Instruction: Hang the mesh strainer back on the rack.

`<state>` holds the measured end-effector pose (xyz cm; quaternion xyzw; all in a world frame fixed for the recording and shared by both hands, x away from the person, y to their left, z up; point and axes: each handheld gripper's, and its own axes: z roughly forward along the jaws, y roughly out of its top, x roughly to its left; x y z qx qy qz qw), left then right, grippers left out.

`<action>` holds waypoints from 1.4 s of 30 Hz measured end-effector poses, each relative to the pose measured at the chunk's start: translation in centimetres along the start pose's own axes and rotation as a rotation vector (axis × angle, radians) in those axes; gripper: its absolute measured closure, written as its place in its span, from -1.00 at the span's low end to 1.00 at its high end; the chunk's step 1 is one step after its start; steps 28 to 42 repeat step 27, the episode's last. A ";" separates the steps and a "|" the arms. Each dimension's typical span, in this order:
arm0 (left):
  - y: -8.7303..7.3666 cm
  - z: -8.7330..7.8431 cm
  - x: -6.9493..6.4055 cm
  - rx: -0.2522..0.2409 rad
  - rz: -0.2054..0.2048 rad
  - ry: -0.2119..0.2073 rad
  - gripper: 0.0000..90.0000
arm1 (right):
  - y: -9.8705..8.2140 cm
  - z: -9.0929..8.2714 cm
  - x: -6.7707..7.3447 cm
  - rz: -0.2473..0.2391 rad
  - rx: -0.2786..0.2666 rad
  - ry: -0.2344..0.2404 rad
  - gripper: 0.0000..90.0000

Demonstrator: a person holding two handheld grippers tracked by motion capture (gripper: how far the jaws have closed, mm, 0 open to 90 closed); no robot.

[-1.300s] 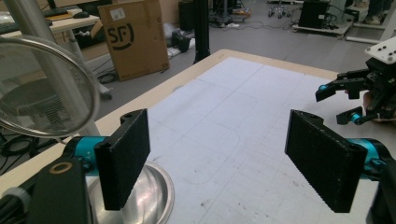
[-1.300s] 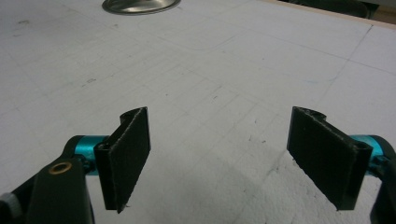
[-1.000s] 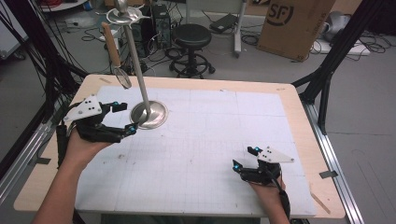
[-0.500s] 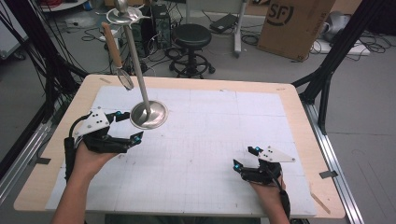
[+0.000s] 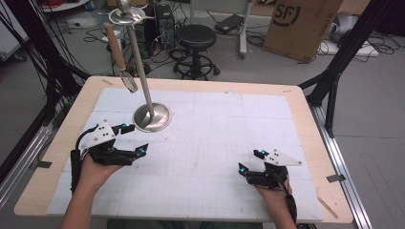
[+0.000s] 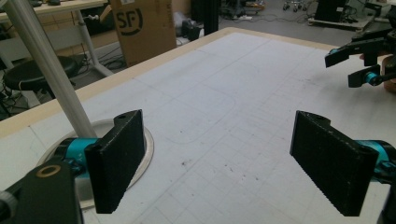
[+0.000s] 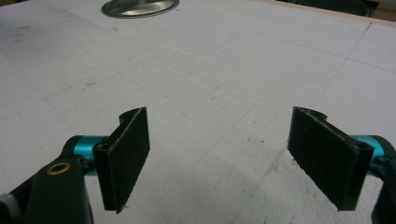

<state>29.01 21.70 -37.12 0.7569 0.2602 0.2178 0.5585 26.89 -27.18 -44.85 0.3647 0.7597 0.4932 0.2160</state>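
A metal stand with a round base (image 5: 152,117) and a tall leaning pole (image 5: 138,62) stands at the table's back left. A wooden-handled utensil (image 5: 117,52) hangs from its top ring. My left gripper (image 5: 135,138) hovers open just in front of the base, with nothing between its jaws. In the left gripper view the left gripper (image 6: 224,163) faces across the mat, with the base (image 6: 150,142) behind its left jaw. My right gripper (image 5: 249,161) rests open at the front right. In the right gripper view that gripper (image 7: 224,158) is empty, with the base (image 7: 140,7) far ahead.
A white gridded mat (image 5: 215,129) covers the wooden table (image 5: 305,119). Beyond the far edge stand a black stool (image 5: 196,36) and a cardboard box (image 5: 301,24), with cables on the floor. The right gripper (image 6: 364,60) appears across the mat in the left gripper view.
My left gripper has drawn back toward the near edge and a little to the right, away from the stand's base. The right gripper has stayed put.
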 end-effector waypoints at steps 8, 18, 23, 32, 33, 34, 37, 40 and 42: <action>-0.7 0.0 -0.3 -0.002 -0.001 0.003 -0.59 | 0.0 0.0 0.1 -0.002 0.000 -0.004 -0.55; -1.7 0.4 -0.6 -0.001 -0.013 0.017 -0.59 | 0.0 -0.1 0.2 -0.009 -0.005 -0.005 -0.55; -1.9 0.5 -0.5 0.002 -0.017 0.017 -0.59 | 0.0 -0.1 0.2 -0.009 -0.007 -0.004 -0.55; -2.1 0.7 -0.5 0.002 -0.018 0.018 -0.59 | 0.0 -0.1 0.2 -0.010 -0.006 -0.004 -0.55; -2.1 0.7 -0.5 0.002 -0.018 0.018 -0.59 | 0.0 -0.1 0.2 -0.010 -0.006 -0.004 -0.55; -2.1 0.7 -0.5 0.002 -0.018 0.018 -0.59 | 0.0 -0.1 0.2 -0.010 -0.006 -0.004 -0.55; -2.1 0.7 -0.5 0.002 -0.018 0.018 -0.59 | 0.0 -0.1 0.2 -0.010 -0.006 -0.004 -0.55; -2.1 0.7 -0.5 0.002 -0.018 0.018 -0.59 | 0.0 -0.1 0.2 -0.010 -0.006 -0.004 -0.55; -2.1 0.7 -0.5 0.002 -0.018 0.018 -0.59 | 0.0 -0.1 0.2 -0.010 -0.006 -0.004 -0.55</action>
